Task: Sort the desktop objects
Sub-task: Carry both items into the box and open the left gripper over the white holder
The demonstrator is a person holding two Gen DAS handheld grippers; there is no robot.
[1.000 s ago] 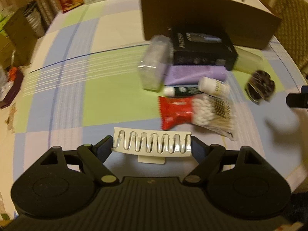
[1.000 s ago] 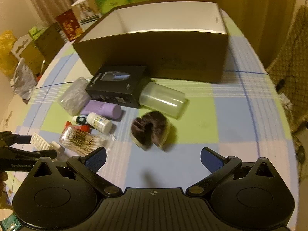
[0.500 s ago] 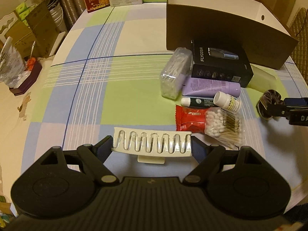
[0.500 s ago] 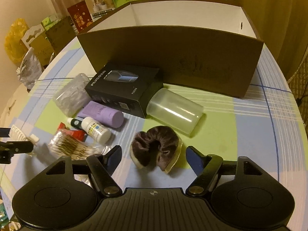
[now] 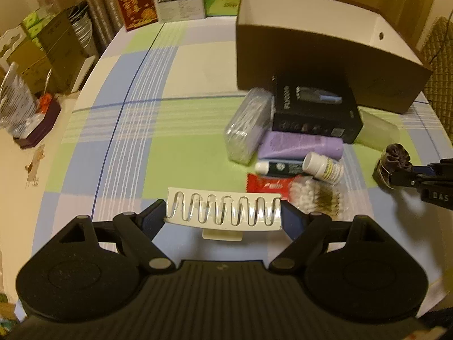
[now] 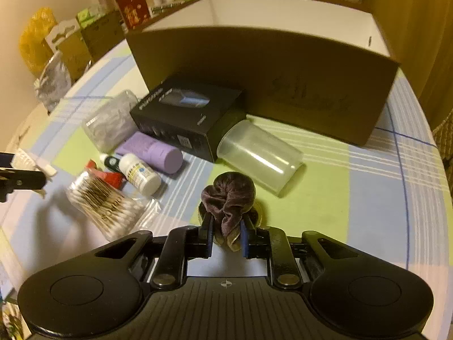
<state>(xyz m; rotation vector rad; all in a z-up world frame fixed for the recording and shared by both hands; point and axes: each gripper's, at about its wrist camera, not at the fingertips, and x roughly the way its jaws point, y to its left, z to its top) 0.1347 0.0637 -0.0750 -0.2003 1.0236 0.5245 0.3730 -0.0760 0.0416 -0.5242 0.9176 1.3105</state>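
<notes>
Your right tongs (image 6: 226, 233) have just been closing and now pinch the dark velvet scrunchie (image 6: 228, 195) low in the middle of the right wrist frame, its gathered folds bulging above the blue pads. Your left tongs (image 5: 223, 216) grip the white comb-like clip (image 5: 223, 209) by its two ends, low in the centre of the left wrist frame, the jaws spread wide along its length.

The step in hand looks like lifting both pieces toward the brown cardboard box (image 6: 266, 85) that fills the upper half of the right wrist frame. Raise the scrunchie straight up first: the fabric is soft and squashy, so the grip may bite only a fold, and a sideways drag could let it slip or nudge the clear plastic cup (image 6: 259, 157) lying on its side just beside it. That cup is round and smooth and will probably roll. Clear the box's tall front wall before moving over its white interior.

The clip is rigid, thin and glossy with a wavy cut-out; held end to end it may bow or pop free, so keep it level and don't squeeze harder.

The bag of cotton swabs (image 6: 109, 201) is crinkly film; the white pill bottle (image 6: 140, 174) and lilac tube (image 6: 154, 151) are hard cylinders on the checked cloth of the table (image 6: 368, 187)
</notes>
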